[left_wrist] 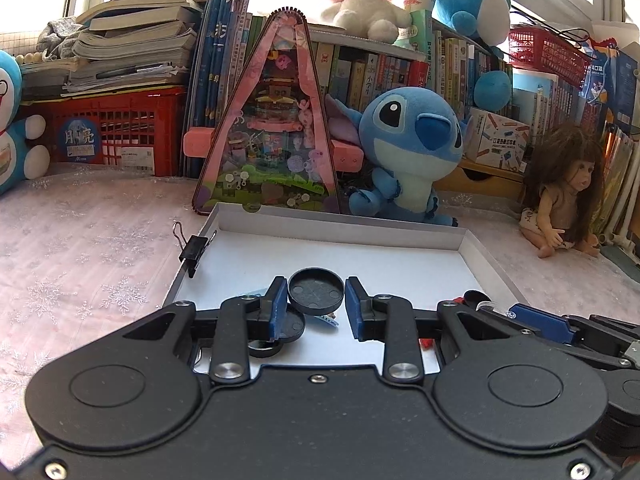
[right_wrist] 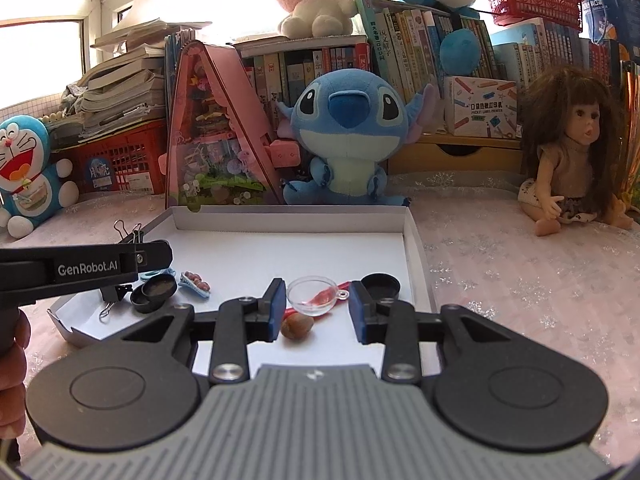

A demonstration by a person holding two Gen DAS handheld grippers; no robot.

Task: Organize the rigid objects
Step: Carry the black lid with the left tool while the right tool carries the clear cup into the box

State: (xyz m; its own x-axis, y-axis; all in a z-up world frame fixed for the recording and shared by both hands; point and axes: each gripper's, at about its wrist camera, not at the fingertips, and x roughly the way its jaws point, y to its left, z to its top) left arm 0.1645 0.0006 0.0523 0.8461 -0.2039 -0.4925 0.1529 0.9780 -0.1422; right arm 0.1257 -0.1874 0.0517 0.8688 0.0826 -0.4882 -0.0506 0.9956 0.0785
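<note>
A shallow white tray [left_wrist: 400, 227] is seen lying on a table covered by a pale pink snowflake-patterned cloth [left_wrist: 80, 264]. The left tongs [left_wrist: 316, 305] are held spread above the near part of the tray, and a round black lid [left_wrist: 316, 291] lies between the blue pads without being gripped, as far as can be told from this angle. A second black disc [left_wrist: 291, 327] is partly hidden beneath the left pad. A black binder clip [left_wrist: 193, 249] is fastened on the tray's left wall.

In the right wrist view, the right tongs [right_wrist: 317, 309] are likewise spread, with nothing pinched. A small clear cup [right_wrist: 313, 295] is seen between the pads, with a red stick-like item [right_wrist: 344, 285] just beside it; whether it rests inside the cup cannot be told. A brown nut [right_wrist: 297, 326] lies on the tray floor just below the cup. A black cap [right_wrist: 380, 285] sits near the tray's right wall. Toward the left, two stacked black lids [right_wrist: 154, 292] and a small blue hair clip [right_wrist: 195, 279] are placed close together, under the arm of the left tool.

Behind the tray, a blue plush toy [right_wrist: 344, 136] and a pink triangular case [right_wrist: 216, 136] are stood against rows of books, and a long-haired doll [right_wrist: 572, 160] is seated well apart to the right.
</note>
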